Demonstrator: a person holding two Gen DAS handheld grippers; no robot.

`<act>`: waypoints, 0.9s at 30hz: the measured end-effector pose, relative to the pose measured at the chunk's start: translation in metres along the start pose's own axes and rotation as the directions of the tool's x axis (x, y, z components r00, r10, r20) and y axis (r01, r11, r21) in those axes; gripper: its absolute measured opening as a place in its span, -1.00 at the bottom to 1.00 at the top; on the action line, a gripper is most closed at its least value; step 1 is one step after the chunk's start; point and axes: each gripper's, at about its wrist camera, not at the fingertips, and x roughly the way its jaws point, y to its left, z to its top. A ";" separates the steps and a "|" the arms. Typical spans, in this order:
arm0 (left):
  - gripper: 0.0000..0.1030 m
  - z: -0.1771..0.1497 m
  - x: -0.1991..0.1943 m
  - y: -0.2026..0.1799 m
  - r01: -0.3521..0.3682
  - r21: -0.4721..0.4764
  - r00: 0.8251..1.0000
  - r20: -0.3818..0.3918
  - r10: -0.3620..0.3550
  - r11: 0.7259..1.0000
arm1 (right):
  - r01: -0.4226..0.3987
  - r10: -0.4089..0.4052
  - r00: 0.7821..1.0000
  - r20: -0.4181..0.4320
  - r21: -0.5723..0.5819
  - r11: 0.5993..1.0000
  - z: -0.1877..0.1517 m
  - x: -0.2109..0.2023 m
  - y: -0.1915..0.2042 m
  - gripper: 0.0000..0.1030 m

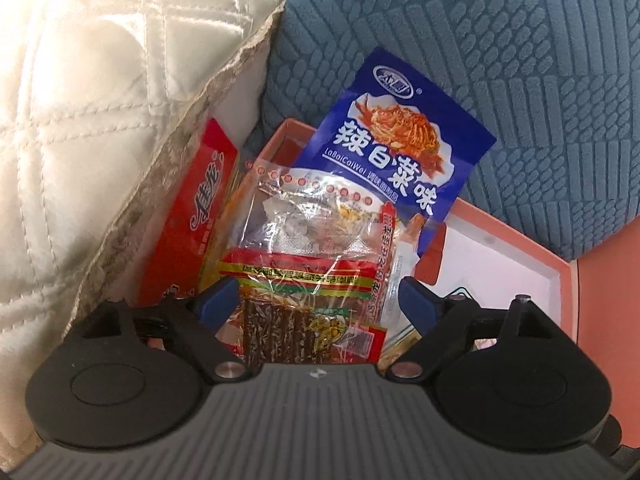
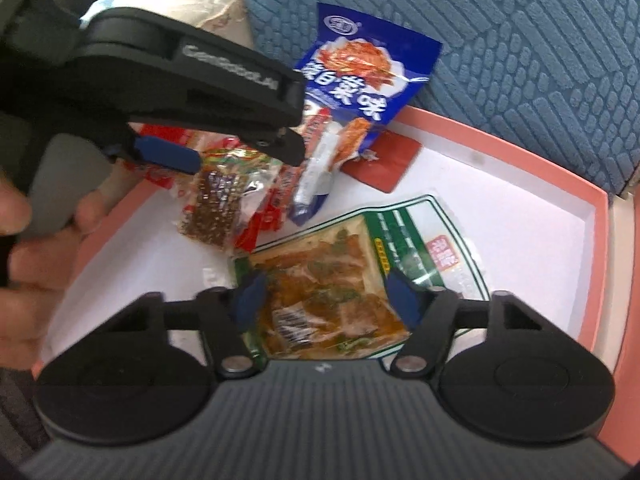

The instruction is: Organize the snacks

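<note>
Right gripper (image 2: 326, 300): clenched on green-edged snack pouch (image 2: 340, 280) inside pink box (image 2: 600, 216). Left gripper (image 1: 316, 300): released, above clear snack packet (image 1: 304, 248) at box's far-left corner.

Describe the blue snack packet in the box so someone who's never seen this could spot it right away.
Find the pink box with the white floor, set against the blue textured cushion. At its far end, a blue packet stands tilted against that cushion, above the other snacks. It is the only blue one, with large white characters and a picture of orange-red shredded food.
</note>
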 end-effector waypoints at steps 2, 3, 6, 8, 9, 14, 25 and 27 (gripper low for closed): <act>0.78 -0.001 0.002 -0.001 -0.005 0.002 1.000 -0.006 0.005 1.000 | -0.018 0.018 1.000 -0.005 0.006 1.000 0.000 -0.001 -0.001 0.04; 0.79 -0.001 0.003 -0.001 -0.005 0.002 1.000 -0.010 0.005 1.000 | -0.023 0.023 1.000 -0.006 0.004 1.000 0.001 0.000 -0.001 -0.07; 0.84 -0.002 0.006 0.000 0.007 -0.015 1.000 -0.020 -0.007 1.000 | -0.028 0.028 1.000 0.010 0.023 0.999 0.002 -0.004 -0.005 -0.63; 0.84 -0.001 0.008 0.002 0.012 -0.034 1.000 -0.027 -0.013 0.999 | -0.005 0.003 0.999 0.032 0.039 0.999 0.004 -0.008 -0.005 -0.95; 0.84 -0.001 0.009 0.004 0.011 -0.044 0.999 -0.031 -0.012 0.999 | 0.020 -0.021 0.999 0.036 0.032 0.999 0.004 -0.009 -0.004 -0.95; 0.83 -0.001 0.010 0.008 0.020 -0.072 0.999 -0.029 -0.022 0.997 | 0.054 -0.057 0.997 0.050 0.064 0.997 0.002 -0.008 -0.012 -0.94; 0.33 -0.012 0.001 0.003 -0.020 -0.026 0.999 0.027 0.021 0.999 | 0.075 -0.089 0.993 0.081 0.153 0.985 -0.004 -0.034 -0.030 -0.89; 0.28 -0.014 -0.003 0.001 -0.029 -0.004 0.999 0.039 0.029 1.000 | 0.078 -0.093 0.993 0.077 0.178 0.981 -0.008 -0.040 -0.032 -0.88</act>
